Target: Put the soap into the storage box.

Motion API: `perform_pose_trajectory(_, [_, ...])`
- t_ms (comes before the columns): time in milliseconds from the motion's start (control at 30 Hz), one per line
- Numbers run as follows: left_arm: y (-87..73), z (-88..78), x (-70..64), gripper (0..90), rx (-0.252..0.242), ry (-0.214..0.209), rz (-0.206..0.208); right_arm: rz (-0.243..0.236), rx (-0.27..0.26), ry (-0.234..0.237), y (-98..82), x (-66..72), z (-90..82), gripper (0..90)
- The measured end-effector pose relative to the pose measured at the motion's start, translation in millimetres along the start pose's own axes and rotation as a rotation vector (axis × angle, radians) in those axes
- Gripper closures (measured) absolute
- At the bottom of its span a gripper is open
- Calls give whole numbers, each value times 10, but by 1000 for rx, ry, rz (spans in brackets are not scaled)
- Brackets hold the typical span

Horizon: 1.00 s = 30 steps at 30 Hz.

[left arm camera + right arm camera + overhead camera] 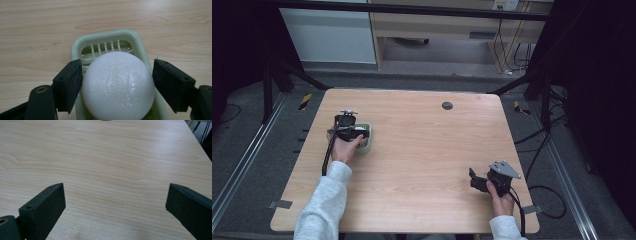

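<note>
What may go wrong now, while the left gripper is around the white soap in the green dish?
1. The soap is round and looks wet and glossy, so it may slip out when the left gripper squeezes; one jaw seems to touch it, the other stands just apart.
2. The light green soap dish may slide or tip on the table, since nothing holds it.
3. The right gripper is open far away and cannot help quickly.

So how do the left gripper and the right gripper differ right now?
The left gripper has its fingers on either side of a white soap bar in a pale green soap dish, while the right gripper has nothing but bare table between its fingers. The left one's left finger touches the soap and the other stands just off it; the right gripper's fingers are spread wider. Both have black fingers.
</note>
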<state>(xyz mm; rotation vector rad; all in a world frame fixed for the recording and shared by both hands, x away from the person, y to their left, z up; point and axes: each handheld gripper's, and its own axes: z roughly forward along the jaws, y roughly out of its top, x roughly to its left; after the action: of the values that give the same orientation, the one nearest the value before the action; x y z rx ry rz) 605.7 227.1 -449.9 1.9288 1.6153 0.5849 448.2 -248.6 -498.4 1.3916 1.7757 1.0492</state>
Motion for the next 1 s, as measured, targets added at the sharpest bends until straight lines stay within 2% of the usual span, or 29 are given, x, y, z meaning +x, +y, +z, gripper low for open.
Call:
perform_pose_trajectory(167, [18, -127, -8, 255, -32, -10, 7, -1, -1, -1, -1, 0, 1, 30])
perform_pose_trajectory(333, [-10, -328, -50, 253, -66, -40, 31, -1, -3, 1, 0, 2, -1, 30])
perform_pose_trajectory(533, [-101, -473, -106, 264, -94, -84, 48, -2, -2, 6, -1, 10, -2, 30])
perform_pose_trajectory(667, [-251, -567, -171, 263, -102, -108, 89, -4, -6, 8, 1, 16, -2, 30])
perform_pose_trajectory(1000, [-615, -686, -171, 205, -120, -153, 114, -6, -6, 13, 2, 25, -3, 30])
